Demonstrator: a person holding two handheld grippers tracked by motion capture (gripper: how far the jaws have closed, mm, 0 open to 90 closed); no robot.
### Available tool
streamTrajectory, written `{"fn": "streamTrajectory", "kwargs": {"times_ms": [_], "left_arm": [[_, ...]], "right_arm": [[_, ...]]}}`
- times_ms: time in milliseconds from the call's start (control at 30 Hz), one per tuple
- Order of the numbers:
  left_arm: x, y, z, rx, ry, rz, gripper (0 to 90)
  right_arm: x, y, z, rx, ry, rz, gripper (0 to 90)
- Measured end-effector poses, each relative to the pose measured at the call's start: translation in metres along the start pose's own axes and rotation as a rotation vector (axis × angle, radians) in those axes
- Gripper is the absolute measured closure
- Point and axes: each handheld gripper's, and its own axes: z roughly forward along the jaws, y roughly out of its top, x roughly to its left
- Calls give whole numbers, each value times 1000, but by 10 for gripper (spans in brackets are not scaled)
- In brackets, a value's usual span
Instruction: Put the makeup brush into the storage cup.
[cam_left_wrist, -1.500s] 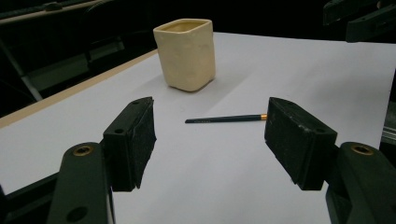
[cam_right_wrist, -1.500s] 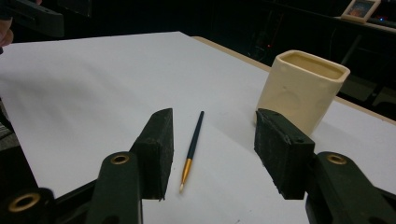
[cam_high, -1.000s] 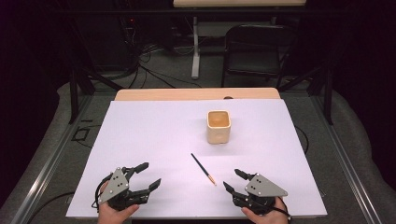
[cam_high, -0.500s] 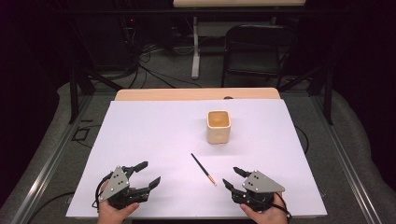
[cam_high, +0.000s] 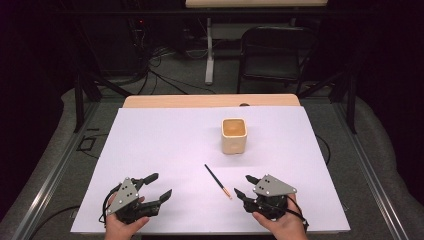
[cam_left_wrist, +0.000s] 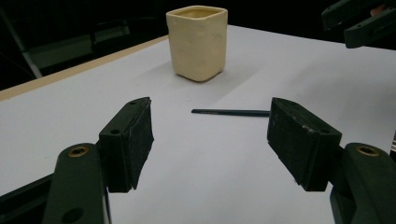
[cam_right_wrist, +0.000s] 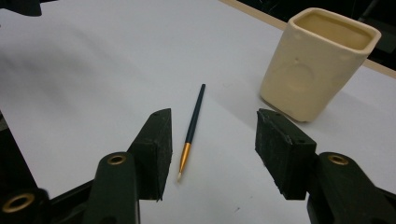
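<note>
Overhead, from the high view, a thin paintbrush (cam_high: 217, 181) is seen lying flat on the white sheet (cam_high: 165, 145), just in front of the cream cup (cam_high: 234, 135). Its long axis runs diagonally: dark handle end toward the far left, gold ferrule and pale tip toward the near right, close to the right gripper (cam_high: 243, 187). That gripper is held low near the table's front edge, jaws spread and empty. The left gripper (cam_high: 157, 185) is well apart on the left, also spread wide with nothing between the jaws.

Left gripper view: both pads (cam_left_wrist: 135, 135) are seen wide apart, empty. The paintbrush (cam_left_wrist: 229, 112) lies crosswise beyond them, its ferrule end hidden behind the right-hand pad. The cup (cam_left_wrist: 198, 42) stands upright farther back. Part of the other gripper (cam_left_wrist: 359, 21) is cut off at the top right corner.

Right gripper view: the paintbrush (cam_right_wrist: 192, 128) is shown whole, bristle tip nearest the camera, just beside the left-hand pad (cam_right_wrist: 156, 149) and not touching it. Jaws are open, gripping nothing. The cup (cam_right_wrist: 320, 60) stands upright at right; its inside is seen only partly, contents cannot be told.
</note>
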Motion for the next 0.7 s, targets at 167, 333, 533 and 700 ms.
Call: {"fn": "streamTrajectory", "kwargs": {"times_ms": [167, 333, 533, 700], "left_arm": [[0, -1, 0, 2, 1, 2, 315], [0, -1, 0, 5, 0, 4, 315], [0, -1, 0, 5, 9, 8, 310], [0, -1, 0, 5, 12, 10, 309]], "right_arm": [[0, 7, 5, 19, 5, -11, 468], [-3, 14, 12, 47, 16, -10, 477], [-10, 26, 21, 80, 35, 12, 481], [-13, 37, 25, 99, 38, 4, 483]]}}
